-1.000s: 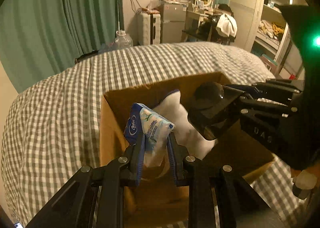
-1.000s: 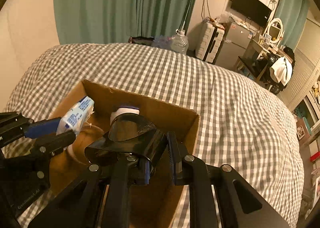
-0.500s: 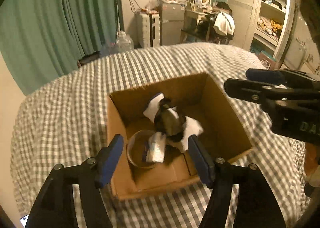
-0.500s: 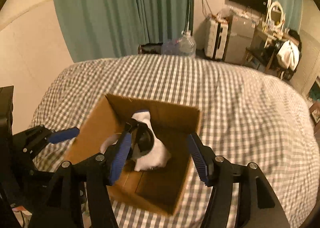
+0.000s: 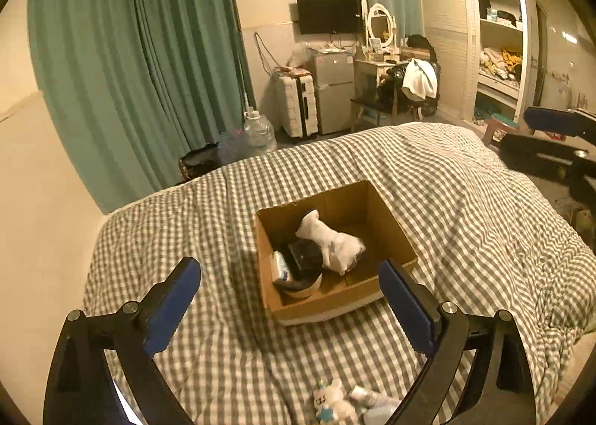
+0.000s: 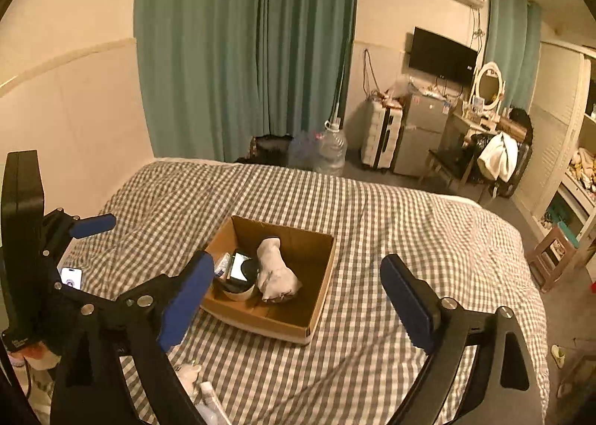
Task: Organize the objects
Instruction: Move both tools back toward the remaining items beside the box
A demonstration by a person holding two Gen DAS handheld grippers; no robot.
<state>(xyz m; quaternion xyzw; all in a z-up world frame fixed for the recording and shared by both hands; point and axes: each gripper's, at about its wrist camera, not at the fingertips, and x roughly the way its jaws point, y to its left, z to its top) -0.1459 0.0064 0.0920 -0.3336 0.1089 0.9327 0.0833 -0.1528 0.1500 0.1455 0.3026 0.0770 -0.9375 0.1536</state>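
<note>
An open cardboard box (image 5: 391,235) (image 6: 320,268) sits on the checkered bed. Inside lie a white sock (image 5: 331,242) (image 6: 275,272), a black object (image 5: 305,257) (image 6: 244,268), a blue-white tissue pack (image 5: 280,270) (image 6: 223,261) and a round bowl (image 5: 303,287) (image 6: 238,292). My left gripper (image 5: 290,298) is open and empty, held back above the bed in front of the box; it also shows in the right wrist view (image 6: 91,225). My right gripper (image 6: 294,302) is open and empty, also back from the box; its fingers (image 5: 555,121) show at the right edge of the left wrist view.
A small white plush toy (image 5: 329,400) and tubes (image 5: 368,397) (image 6: 210,399) lie on the bed near me. A phone (image 6: 70,277) lies at the bed's left. Green curtains (image 6: 242,45), a water jug (image 6: 329,149), a suitcase, a fridge and a wardrobe stand beyond the bed.
Both grippers opened, dropping the tissue pack and the black object into the box, then pulled back and up away from it.
</note>
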